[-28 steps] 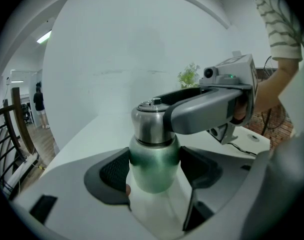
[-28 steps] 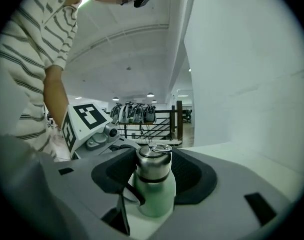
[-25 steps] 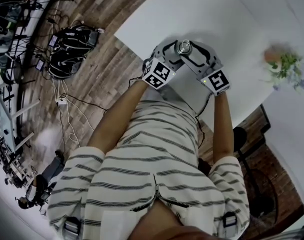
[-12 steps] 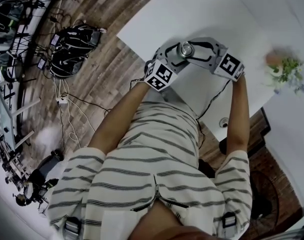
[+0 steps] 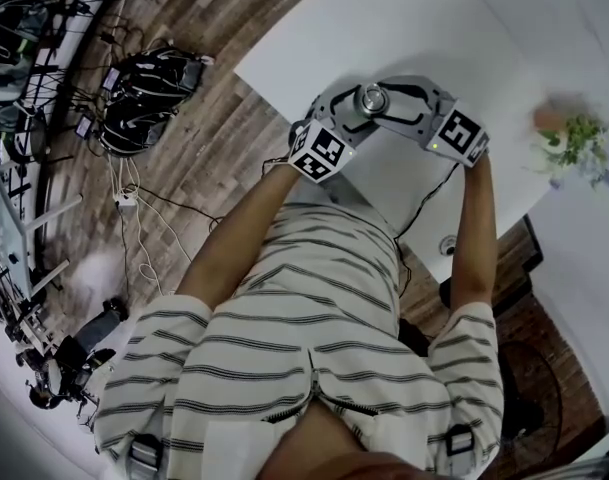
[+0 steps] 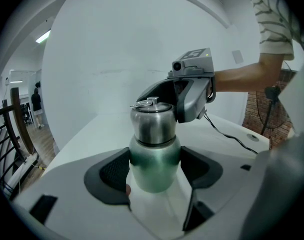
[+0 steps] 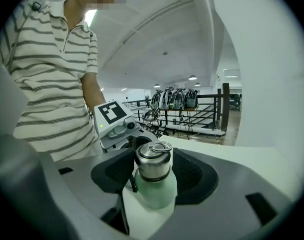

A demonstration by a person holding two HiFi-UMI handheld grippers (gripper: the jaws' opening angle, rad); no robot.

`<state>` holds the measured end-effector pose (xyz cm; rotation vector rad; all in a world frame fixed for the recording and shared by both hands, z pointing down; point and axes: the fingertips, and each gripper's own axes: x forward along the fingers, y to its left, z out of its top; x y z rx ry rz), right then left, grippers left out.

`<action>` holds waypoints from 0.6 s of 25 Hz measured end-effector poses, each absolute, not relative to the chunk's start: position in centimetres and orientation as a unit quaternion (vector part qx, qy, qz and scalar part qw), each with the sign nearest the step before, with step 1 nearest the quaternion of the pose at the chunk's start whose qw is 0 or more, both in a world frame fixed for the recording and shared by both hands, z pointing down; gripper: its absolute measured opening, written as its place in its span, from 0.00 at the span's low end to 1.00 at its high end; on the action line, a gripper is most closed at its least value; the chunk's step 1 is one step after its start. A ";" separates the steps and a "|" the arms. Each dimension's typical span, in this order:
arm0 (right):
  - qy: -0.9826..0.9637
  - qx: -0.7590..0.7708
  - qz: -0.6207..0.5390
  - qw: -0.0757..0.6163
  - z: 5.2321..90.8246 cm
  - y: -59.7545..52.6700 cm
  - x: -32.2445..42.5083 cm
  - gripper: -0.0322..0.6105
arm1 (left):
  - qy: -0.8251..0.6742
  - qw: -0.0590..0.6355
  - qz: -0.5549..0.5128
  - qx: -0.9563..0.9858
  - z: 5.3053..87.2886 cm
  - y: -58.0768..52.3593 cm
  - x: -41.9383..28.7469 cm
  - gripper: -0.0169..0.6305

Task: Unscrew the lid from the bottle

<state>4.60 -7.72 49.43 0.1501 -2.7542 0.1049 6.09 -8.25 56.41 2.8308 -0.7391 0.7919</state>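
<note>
bottle [image 6: 152, 156], pale green with a steel lid [image 7: 152, 164], stands upright on the white table [image 5: 404, 28], close to the edge nearest the person. a thin wire loop [image 6: 144, 102] lies on top of the lid. the lid sits on the bottle's neck; whether it has loosened at all i cannot tell.

the left gripper [image 6: 154, 170] comes in low and is clenched on the green body, a dark pad [image 6: 112, 171] pressed to each side of it. the right gripper [image 7: 152, 170] comes from the opposite side and higher up. its jaws are clamped on the steel lid, the pads [image 7: 189, 171] against its sides. seen from above, the two grippers meet at the bottle in a shallow v. the left cube [image 5: 319, 150] sits toward the person's body and the right cube [image 5: 462, 133] out to the side.

the person wears a striped shirt [image 5: 314, 328], both bare forearms reaching out over the table. a black cable [image 5: 424, 203] trails from the right gripper over the table edge. toward the table's right end sits a small plant [image 5: 574, 133], well apart from the bottle. on the wood floor [image 5: 214, 138] to the left lie dark bags [image 5: 144, 98] and loose wires.
</note>
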 end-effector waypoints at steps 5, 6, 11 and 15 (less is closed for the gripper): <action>-0.974 0.162 0.036 0.156 48.9 -7.7 4.5 0.53 | -0.246 0.056 0.260 0.932 56.4 -8.3 6.1 0.51; -0.967 0.196 0.025 0.162 49.1 -7.7 4.5 0.54 | -0.246 0.056 0.260 0.932 56.4 -8.3 6.2 0.51; -0.917 0.374 0.017 0.136 49.0 -7.8 4.7 0.51 | -0.245 0.056 0.259 0.933 56.5 -8.3 6.1 0.51; -0.887 0.447 0.048 0.109 49.4 -7.9 4.9 0.47 | -0.246 0.056 0.260 0.932 56.4 -8.3 6.2 0.51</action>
